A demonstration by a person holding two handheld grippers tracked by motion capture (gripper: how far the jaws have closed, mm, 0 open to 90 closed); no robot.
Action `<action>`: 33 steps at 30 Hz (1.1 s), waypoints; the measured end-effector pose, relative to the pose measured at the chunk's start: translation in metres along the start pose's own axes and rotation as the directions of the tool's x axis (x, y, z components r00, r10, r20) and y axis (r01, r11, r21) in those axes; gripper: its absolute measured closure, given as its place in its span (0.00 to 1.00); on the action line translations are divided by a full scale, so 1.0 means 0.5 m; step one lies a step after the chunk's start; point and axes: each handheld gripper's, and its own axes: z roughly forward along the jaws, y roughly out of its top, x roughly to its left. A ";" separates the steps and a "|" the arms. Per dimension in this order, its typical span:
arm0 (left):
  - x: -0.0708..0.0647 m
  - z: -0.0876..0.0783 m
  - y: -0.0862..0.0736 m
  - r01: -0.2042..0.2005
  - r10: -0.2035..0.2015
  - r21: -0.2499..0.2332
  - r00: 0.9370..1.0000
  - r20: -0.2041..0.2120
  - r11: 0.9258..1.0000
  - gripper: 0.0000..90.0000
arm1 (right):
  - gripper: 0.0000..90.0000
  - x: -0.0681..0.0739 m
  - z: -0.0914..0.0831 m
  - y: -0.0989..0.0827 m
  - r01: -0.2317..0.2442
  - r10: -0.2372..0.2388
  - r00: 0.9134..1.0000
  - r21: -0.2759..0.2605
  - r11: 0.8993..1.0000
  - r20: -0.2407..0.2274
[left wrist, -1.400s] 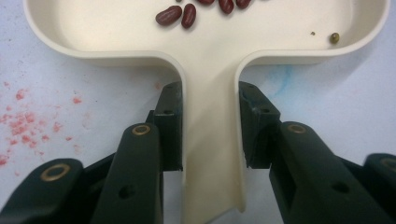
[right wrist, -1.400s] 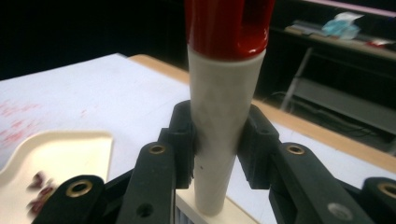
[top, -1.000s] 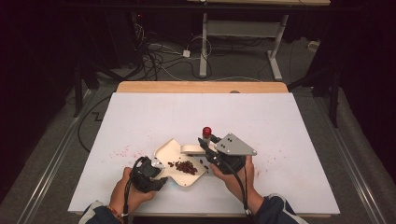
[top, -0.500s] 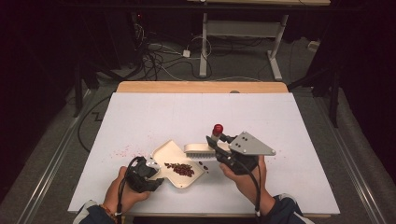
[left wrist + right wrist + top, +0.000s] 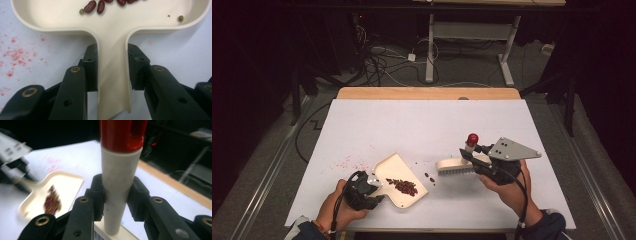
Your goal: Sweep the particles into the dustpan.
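A cream dustpan [image 5: 404, 176] lies on the white table [image 5: 427, 125] with a heap of red beans [image 5: 402, 186] in it. My left gripper [image 5: 371, 184] is shut on the dustpan handle [image 5: 112, 82], one jaw on each side. My right gripper [image 5: 469, 156] is shut on the white, red-capped handle [image 5: 120, 180] of a cream brush [image 5: 457, 165], which stands bristles down to the right of the pan. Two loose beans [image 5: 430, 177] lie between pan and brush. In the left gripper view the beans [image 5: 96, 6] lie at the pan's inner edge.
Pink-red crumbs [image 5: 347, 162] speckle the table left of the dustpan. The table's wooden far edge [image 5: 427, 93] is at the back. Beyond it stand a metal desk frame [image 5: 472, 35] and floor cables [image 5: 387, 60].
The right gripper has carried the brush to the right, away from the dustpan. The dustpan has tipped flatter and its beans have spread. Two beans now lie loose between them.
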 end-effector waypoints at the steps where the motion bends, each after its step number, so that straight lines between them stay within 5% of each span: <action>1: 0.000 0.000 0.000 0.000 0.000 0.000 1.000 -0.001 1.000 0.71 | 0.78 -0.004 -0.005 -0.002 -0.005 0.006 1.000 0.004 1.000 -0.017; 9: -0.001 0.001 0.003 -0.003 0.003 0.003 1.000 -0.002 1.000 0.71 | 0.78 0.003 0.016 -0.004 0.013 -0.005 0.987 0.050 0.999 -0.160; 20: -0.002 0.003 0.005 0.000 0.000 0.002 1.000 0.002 1.000 0.71 | 0.78 0.003 0.101 0.016 -0.008 0.006 0.992 -0.017 1.000 -0.128; 33: -0.001 0.004 0.006 0.000 0.000 0.002 1.000 0.004 1.000 0.71 | 0.78 -0.007 0.097 0.026 -0.069 0.060 0.995 -0.103 0.992 -0.083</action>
